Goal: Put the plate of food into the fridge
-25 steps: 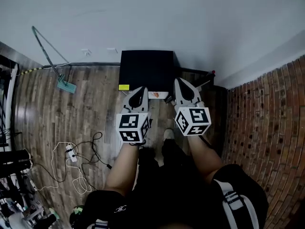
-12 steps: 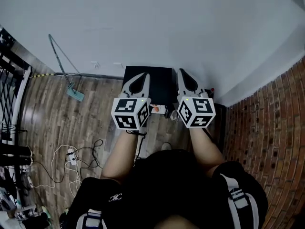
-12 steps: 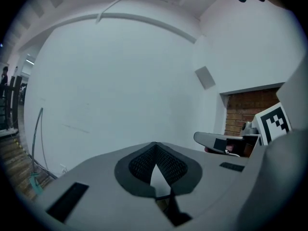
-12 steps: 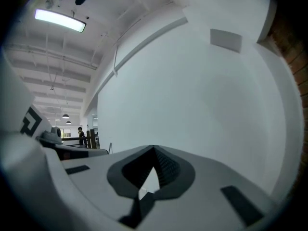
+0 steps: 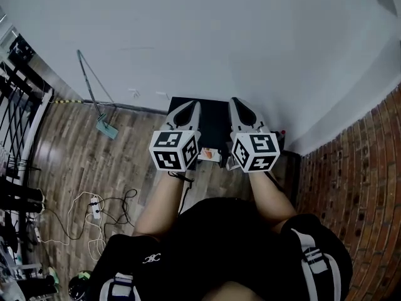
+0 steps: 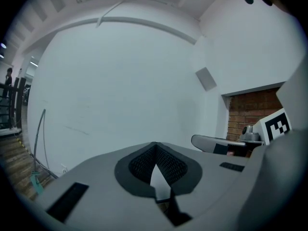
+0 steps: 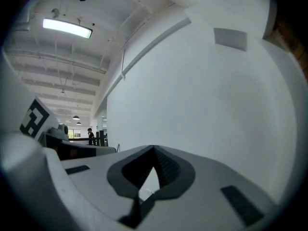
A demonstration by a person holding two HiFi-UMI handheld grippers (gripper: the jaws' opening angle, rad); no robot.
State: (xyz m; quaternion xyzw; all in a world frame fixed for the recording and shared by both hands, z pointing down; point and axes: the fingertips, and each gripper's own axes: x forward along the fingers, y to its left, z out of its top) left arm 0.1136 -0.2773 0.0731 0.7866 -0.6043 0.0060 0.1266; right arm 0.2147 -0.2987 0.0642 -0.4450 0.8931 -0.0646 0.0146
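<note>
A small black fridge (image 5: pixel 213 119) stands on the wood floor against the white wall, seen from above in the head view. A small white and orange thing (image 5: pixel 210 154) shows at its near edge between my two grippers; I cannot tell what it is. My left gripper (image 5: pixel 190 108) is held over the fridge's left part, my right gripper (image 5: pixel 237 104) over its right part. Both point at the wall. In the left gripper view the left gripper (image 6: pixel 155 145) is shut with nothing in it. In the right gripper view the right gripper (image 7: pixel 154 148) is also shut and holds nothing.
A long-handled mop (image 5: pixel 103 125) leans on the wall at the left. A power strip with loose cables (image 5: pixel 94 209) lies on the floor at the left. A brick wall (image 5: pixel 351 187) closes the right side. A black railing (image 5: pixel 19 86) runs along the far left.
Both grippers have risen and now lie over the fridge's top towards the wall. The head view has tilted, so more wall shows and the fridge looks smaller.
</note>
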